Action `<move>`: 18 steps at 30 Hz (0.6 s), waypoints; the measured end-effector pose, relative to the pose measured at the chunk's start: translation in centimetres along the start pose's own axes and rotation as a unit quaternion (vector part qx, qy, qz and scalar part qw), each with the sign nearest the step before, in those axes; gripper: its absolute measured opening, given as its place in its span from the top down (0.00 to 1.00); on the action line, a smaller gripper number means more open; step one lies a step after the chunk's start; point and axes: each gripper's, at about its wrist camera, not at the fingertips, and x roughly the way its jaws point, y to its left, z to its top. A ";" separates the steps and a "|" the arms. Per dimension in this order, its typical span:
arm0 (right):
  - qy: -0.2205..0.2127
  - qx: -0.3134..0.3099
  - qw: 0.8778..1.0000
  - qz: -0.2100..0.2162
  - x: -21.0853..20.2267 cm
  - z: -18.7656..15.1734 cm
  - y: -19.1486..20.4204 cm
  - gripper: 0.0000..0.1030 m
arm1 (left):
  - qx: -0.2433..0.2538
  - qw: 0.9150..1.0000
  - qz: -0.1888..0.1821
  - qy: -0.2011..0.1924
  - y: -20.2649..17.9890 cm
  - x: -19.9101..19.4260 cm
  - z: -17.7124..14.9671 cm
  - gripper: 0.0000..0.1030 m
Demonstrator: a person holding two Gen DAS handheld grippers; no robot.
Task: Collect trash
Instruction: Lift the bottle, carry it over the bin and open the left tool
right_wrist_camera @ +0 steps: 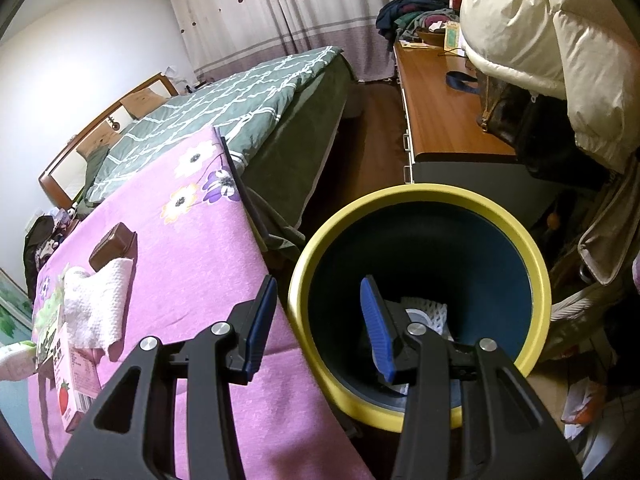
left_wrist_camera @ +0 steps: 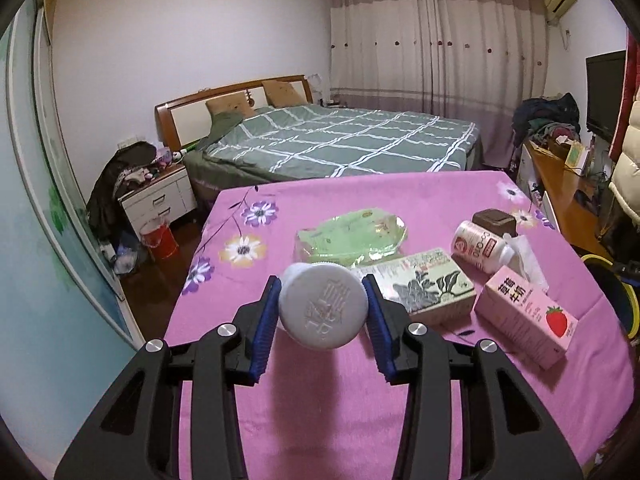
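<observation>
My left gripper (left_wrist_camera: pixel 323 300) is shut on a white plastic bottle (left_wrist_camera: pixel 323 307), its embossed base facing the camera, held above the pink flowered tablecloth (left_wrist_camera: pixel 304 392). On the cloth lie a green plastic packet (left_wrist_camera: pixel 352 236), a green printed box (left_wrist_camera: pixel 424 284), a pink strawberry milk carton (left_wrist_camera: pixel 528 316), a white bottle (left_wrist_camera: pixel 480 246), crumpled tissue (left_wrist_camera: pixel 524 256) and a small brown box (left_wrist_camera: pixel 494 220). My right gripper (right_wrist_camera: pixel 318 320) is open and empty over the rim of a yellow-rimmed dark bin (right_wrist_camera: pixel 520 240) beside the table; white trash (right_wrist_camera: pixel 424 310) lies inside the bin.
A bed with a green checked cover (left_wrist_camera: pixel 332 140) stands beyond the table. A white nightstand (left_wrist_camera: pixel 156 196) and red bucket (left_wrist_camera: pixel 160 238) are on the left. A wooden sideboard (right_wrist_camera: pixel 440 108) with clothes and a white puffy jacket (right_wrist_camera: pixel 560 40) stands right of the bin.
</observation>
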 end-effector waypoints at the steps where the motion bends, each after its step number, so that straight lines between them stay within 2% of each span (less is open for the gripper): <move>1: -0.001 0.001 1.000 0.000 0.0 0.0 -0.1 0.59 | 0.001 1.000 0.000 -0.001 0.0 0.0 0.3 0.60; 13: 0.001 0.004 1.000 -0.002 0.0 0.1 -0.5 0.59 | -0.002 1.000 -0.011 -0.007 0.5 2.7 4.1 0.60; 18: 0.001 0.007 1.000 -0.005 0.1 0.3 -0.8 0.59 | -0.005 1.000 0.000 -0.010 0.9 4.2 5.0 0.60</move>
